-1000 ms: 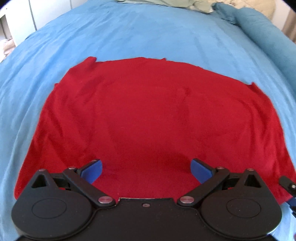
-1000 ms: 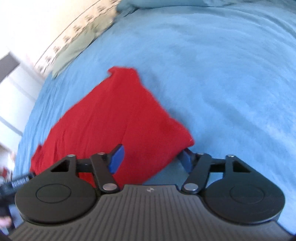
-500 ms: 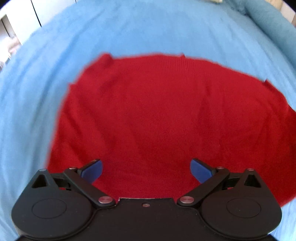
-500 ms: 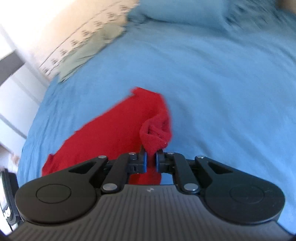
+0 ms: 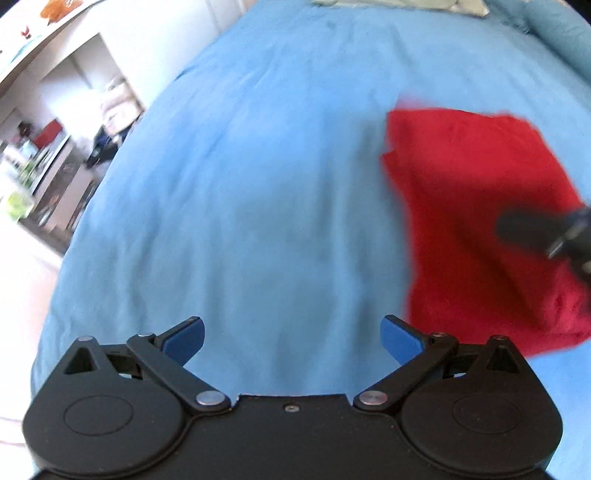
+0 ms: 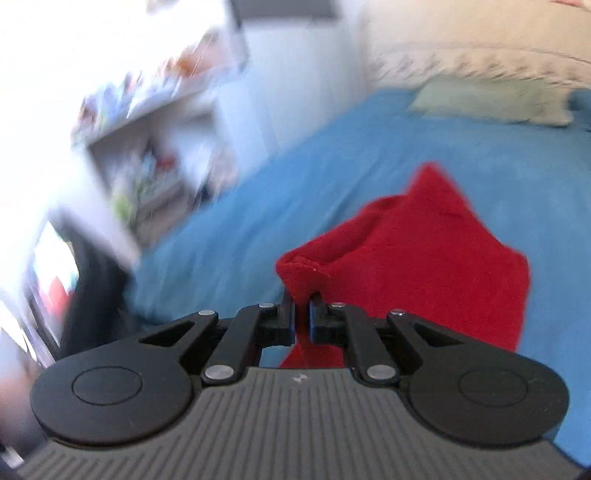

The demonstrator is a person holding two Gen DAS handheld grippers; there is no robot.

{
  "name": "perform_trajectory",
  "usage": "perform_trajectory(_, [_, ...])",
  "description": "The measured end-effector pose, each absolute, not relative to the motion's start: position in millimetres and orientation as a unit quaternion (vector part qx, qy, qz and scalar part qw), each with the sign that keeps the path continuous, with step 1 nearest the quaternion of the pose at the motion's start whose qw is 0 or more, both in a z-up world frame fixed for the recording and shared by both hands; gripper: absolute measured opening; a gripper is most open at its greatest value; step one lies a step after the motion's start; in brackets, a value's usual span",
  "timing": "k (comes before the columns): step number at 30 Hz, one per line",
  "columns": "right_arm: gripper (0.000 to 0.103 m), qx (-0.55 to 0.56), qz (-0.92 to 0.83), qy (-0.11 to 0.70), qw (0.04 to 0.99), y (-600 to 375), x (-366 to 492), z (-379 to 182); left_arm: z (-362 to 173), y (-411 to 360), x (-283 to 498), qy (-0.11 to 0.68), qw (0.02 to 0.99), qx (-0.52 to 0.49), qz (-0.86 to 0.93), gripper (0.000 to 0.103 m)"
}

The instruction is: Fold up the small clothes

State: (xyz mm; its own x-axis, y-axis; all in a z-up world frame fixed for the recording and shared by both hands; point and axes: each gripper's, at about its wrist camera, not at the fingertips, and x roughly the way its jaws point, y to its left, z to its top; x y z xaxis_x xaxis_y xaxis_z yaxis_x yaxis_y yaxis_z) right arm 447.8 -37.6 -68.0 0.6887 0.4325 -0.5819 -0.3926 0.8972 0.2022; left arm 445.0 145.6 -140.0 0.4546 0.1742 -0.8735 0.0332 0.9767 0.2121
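Observation:
A red garment [image 5: 480,221] lies folded over on the blue bed cover [image 5: 258,184], at the right in the left wrist view. My left gripper [image 5: 291,338] is open and empty, over bare cover left of the garment. My right gripper [image 6: 302,317] is shut on a bunched corner of the red garment [image 6: 424,258] and holds it lifted above the bed. The right gripper shows as a dark blur in the left wrist view [image 5: 546,232], over the garment's right side.
A pale green cloth [image 6: 491,99] lies at the head of the bed [image 6: 258,206]. A blue pillow roll [image 5: 557,33] is at the far right. White shelves [image 5: 55,147] with small items stand beyond the bed's left edge.
My right gripper has closed on the garment's corner and carried it up and across, folding the cloth over. My left gripper has swung left, off the garment and over bare cover.

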Motion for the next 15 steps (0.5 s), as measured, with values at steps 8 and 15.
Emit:
perform_trajectory(8, [0.031,-0.015,0.209,0.394,0.895,8.7,452.9,-149.7,-147.4,186.3,422.3,0.530,0.843,0.079,0.051,0.103])
perform_trajectory(15, [0.082,-0.015,0.198,0.349,0.916,-22.6,411.9,-122.3,-105.1,185.2,417.8,0.493,0.869,0.026,0.032,0.103])
